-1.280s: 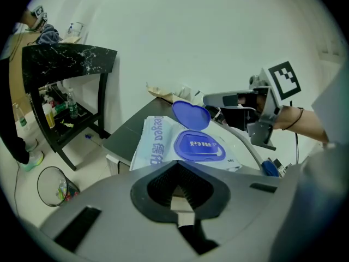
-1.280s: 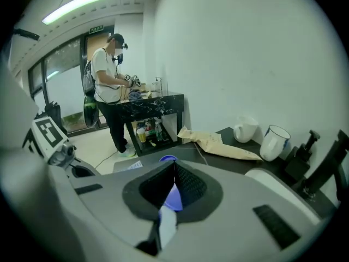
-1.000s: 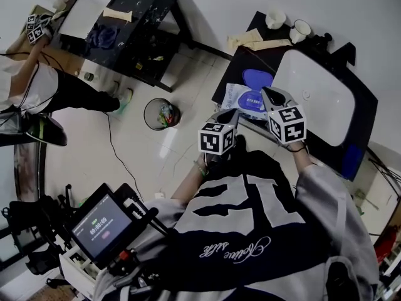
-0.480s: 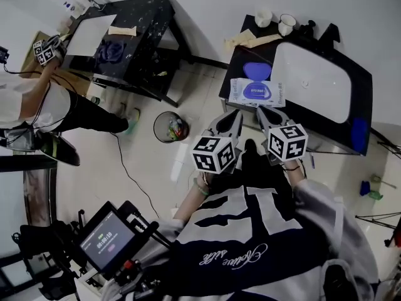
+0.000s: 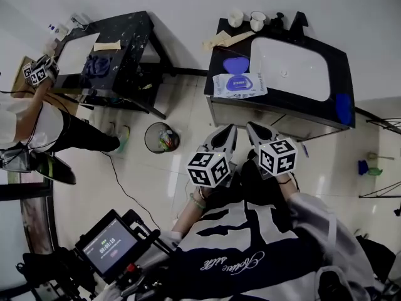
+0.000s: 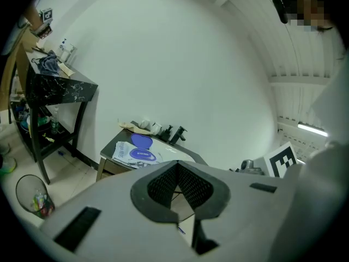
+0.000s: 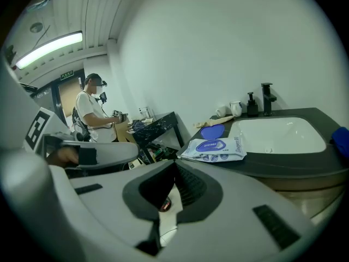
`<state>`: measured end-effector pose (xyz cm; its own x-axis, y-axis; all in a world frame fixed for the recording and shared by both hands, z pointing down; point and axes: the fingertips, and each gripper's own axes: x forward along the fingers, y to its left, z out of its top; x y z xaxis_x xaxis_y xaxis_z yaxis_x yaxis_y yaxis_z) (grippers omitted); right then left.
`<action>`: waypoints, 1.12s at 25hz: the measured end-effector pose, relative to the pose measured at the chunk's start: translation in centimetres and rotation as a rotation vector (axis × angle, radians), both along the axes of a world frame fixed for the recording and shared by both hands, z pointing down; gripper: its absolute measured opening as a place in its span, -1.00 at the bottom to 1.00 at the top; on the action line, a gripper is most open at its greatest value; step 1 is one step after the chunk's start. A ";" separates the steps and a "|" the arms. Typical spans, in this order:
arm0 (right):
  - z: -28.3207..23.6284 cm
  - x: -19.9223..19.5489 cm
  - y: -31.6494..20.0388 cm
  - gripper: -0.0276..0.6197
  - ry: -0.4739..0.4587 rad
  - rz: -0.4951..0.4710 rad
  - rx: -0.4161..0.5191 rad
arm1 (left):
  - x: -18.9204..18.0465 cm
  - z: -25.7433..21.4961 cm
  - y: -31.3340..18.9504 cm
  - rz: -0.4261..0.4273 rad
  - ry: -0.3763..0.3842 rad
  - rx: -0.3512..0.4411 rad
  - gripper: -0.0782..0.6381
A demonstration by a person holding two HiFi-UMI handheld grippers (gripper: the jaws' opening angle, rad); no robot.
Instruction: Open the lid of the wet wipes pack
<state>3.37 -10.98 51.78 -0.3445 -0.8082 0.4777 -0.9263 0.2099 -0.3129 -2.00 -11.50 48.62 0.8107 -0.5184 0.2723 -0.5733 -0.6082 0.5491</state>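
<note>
The wet wipes pack [image 5: 239,84] lies flat on the left end of the black counter [image 5: 341,74], beside the sink. Its blue lid [image 5: 236,64] is flipped open toward the wall. The left gripper view shows the pack [image 6: 136,155] and lid [image 6: 142,141] far ahead, and so does the right gripper view, pack [image 7: 214,148] and lid [image 7: 211,131]. My left gripper [image 5: 227,132] and right gripper [image 5: 254,129] hang side by side over the floor in front of the counter, well short of the pack. Both are shut with nothing between the jaws.
A white sink basin [image 5: 290,68] fills the counter's right part, with two cups [image 5: 236,19], a black faucet [image 5: 299,19] and a blue object [image 5: 343,108]. A waste bin [image 5: 161,137] stands on the floor. Another person [image 5: 37,105] works at a black table [image 5: 125,36].
Both grippers have drawn back from the pack, from over the counter edge to above the floor. The pack stays in place with its lid open.
</note>
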 end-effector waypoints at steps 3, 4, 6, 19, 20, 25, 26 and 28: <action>-0.3 0.6 1.5 -0.91 0.007 0.018 0.003 | 0.9 0.1 1.3 0.024 0.010 -0.011 -0.79; -0.3 0.8 2.0 -0.91 0.008 0.021 0.005 | 1.2 0.0 1.7 0.028 0.014 -0.013 -0.79; -0.4 1.3 2.8 -0.91 0.004 0.026 0.008 | 2.0 -0.2 2.6 0.035 0.015 -0.005 -0.79; -3.0 4.7 9.7 -0.91 -0.041 -0.037 0.058 | 6.1 -2.6 10.0 -0.043 -0.010 0.038 -0.79; -3.2 5.1 10.8 -0.91 -0.044 -0.044 0.065 | 6.5 -2.7 11.2 -0.053 -0.011 0.039 -0.79; -3.5 7.2 16.8 -0.91 -0.079 -0.054 0.075 | 7.9 -2.9 16.9 -0.107 -0.033 0.059 -0.79; -3.4 7.6 17.7 -0.91 -0.088 -0.049 0.073 | 8.0 -3.0 17.9 -0.116 -0.042 0.067 -0.79; -3.3 8.4 19.4 -0.91 -0.102 -0.038 0.067 | 8.3 -3.0 19.6 -0.126 -0.053 0.072 -0.79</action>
<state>11.73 8.41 48.48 -0.4195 -0.8224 0.3842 -0.8814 0.2677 -0.3893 6.26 8.12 45.66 0.7235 -0.6346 0.2716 -0.6745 -0.5664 0.4735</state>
